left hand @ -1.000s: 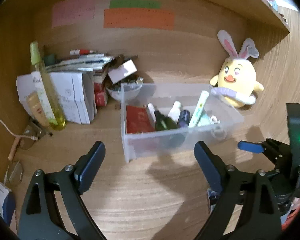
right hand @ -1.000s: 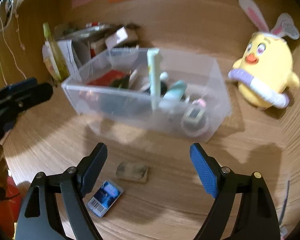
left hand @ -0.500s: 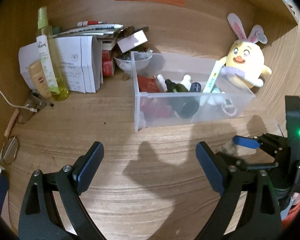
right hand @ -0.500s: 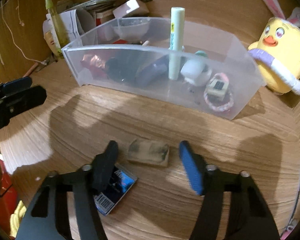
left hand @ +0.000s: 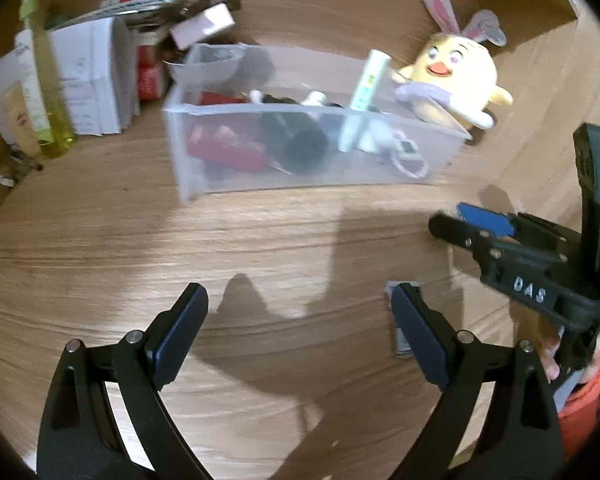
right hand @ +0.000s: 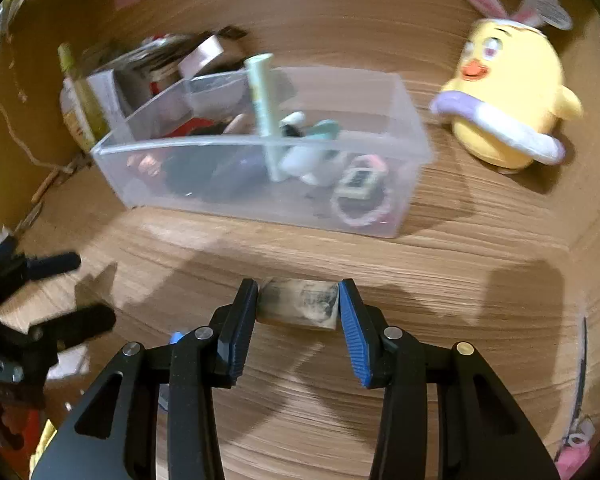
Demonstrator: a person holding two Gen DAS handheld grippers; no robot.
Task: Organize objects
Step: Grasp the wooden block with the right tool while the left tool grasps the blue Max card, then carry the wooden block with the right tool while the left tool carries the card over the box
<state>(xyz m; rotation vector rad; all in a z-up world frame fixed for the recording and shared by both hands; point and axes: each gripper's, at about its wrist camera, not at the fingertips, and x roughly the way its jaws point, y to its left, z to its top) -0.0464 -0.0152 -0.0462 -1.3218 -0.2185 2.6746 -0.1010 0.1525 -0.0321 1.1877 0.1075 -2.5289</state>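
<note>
The right hand-held gripper (right hand: 298,306) is clenched on a smudged rectangular eraser (right hand: 298,307), one blue pad (right hand: 352,332) against each short end; whether the eraser rests on the wooden counter (right hand: 440,280) or sits just above it cannot be told. The eraser lies in front of the clear plastic bin (right hand: 260,196), apart from its front wall. Inside the bin are a pale green tube (right hand: 265,112) leaning upright, dark bottles, something red and a small pink-banded watch (right hand: 360,188). A yellow plush chick with rabbit ears (right hand: 508,92) stands to the right of the bin. The left hand-held gripper (left hand: 300,320) is released, jaws spread wide over bare counter in front of the bin. A blue card (left hand: 400,340) lies beside its right finger.
</note>
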